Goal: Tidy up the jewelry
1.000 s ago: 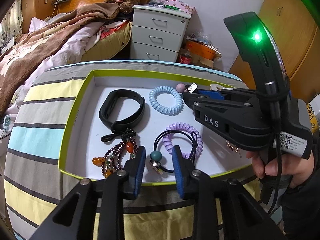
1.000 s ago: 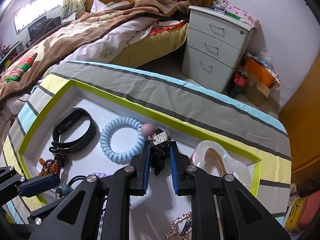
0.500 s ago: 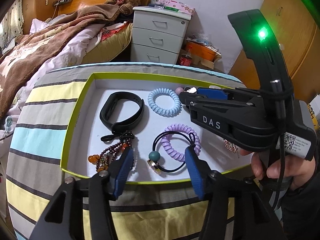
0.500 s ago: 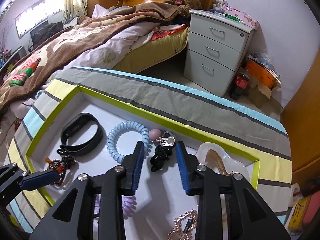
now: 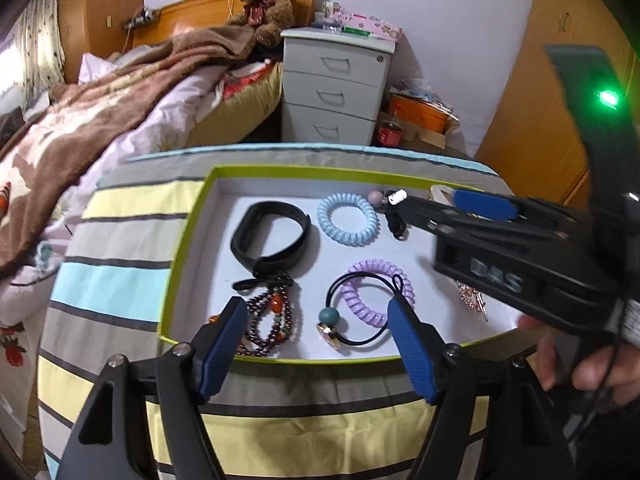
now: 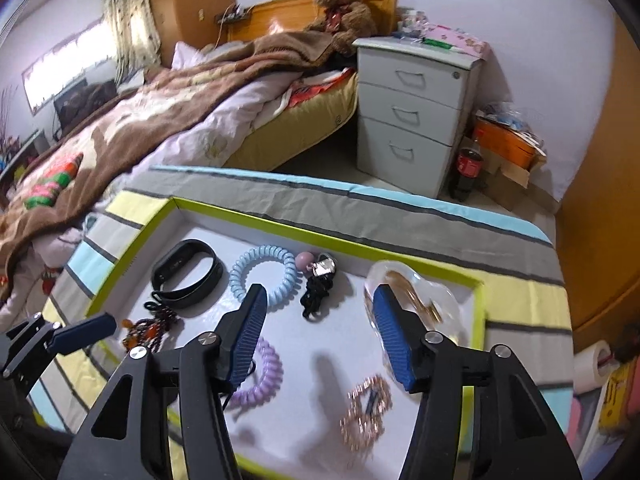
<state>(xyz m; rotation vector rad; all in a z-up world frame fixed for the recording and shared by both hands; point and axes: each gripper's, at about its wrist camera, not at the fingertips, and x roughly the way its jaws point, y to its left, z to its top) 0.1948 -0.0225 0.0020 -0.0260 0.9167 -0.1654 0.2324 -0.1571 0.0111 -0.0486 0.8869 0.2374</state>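
The right gripper (image 5: 432,204) covers most of the clear bangle (image 5: 440,192) and part of the gold piece (image 5: 472,300) from the left. That gold piece (image 6: 366,410) blurs past telling. The tag (image 6: 323,267) is too small to read.

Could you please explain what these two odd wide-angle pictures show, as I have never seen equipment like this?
No robot: a person holds a two-finger tool in each hand, with a camera on each looking along its blue fingers. One picture is from the left gripper, the other from the right gripper. Below lies a green-rimmed tray with a black wristband, blue coil tie, purple coil tie, beaded bracelet and a black-corded charm. Both grippers' jaws are opening; nothing is held.
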